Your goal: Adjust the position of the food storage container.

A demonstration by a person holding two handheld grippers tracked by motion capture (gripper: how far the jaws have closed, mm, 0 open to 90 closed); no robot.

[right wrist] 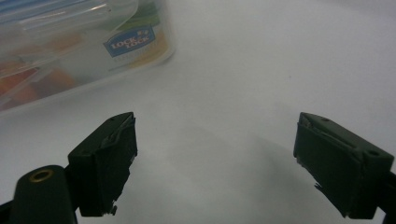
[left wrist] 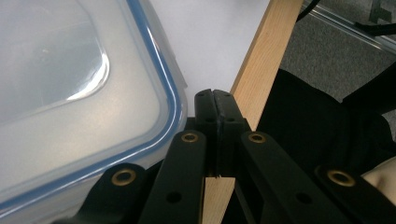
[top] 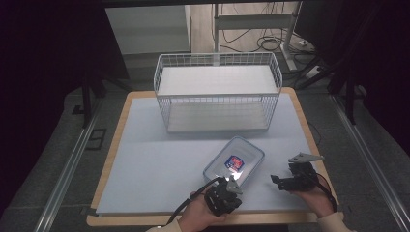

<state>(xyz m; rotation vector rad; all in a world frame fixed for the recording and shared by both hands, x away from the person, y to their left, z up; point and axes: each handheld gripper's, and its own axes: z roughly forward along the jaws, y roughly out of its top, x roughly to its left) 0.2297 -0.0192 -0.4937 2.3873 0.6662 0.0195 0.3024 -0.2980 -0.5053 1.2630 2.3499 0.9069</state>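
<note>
Left gripper [left wrist: 215, 100]: jaws pressed together, nothing between them, tips just beside the near corner of the clear food container [top: 234, 163] and over the counter's wooden edge [left wrist: 266, 56]. Right gripper [right wrist: 215, 154]: jaws spread wide, empty, low over the white mat [right wrist: 243, 70], the container up and to the left in its view. In the high view the container lies on the mat, lid on with a blue seal, set at an angle in front of the wire basket [top: 217, 92]; the left gripper [top: 231, 185] sits at its near end, the right gripper [top: 282, 181] to its right, apart. Judgement: the step in hand looks like taking hold of the container. To do it well, the left jaws must open before they can grip; the smooth lid rim may slip, so bite squarely on a side edge, with the right jaws bracing the opposite side.
</note>
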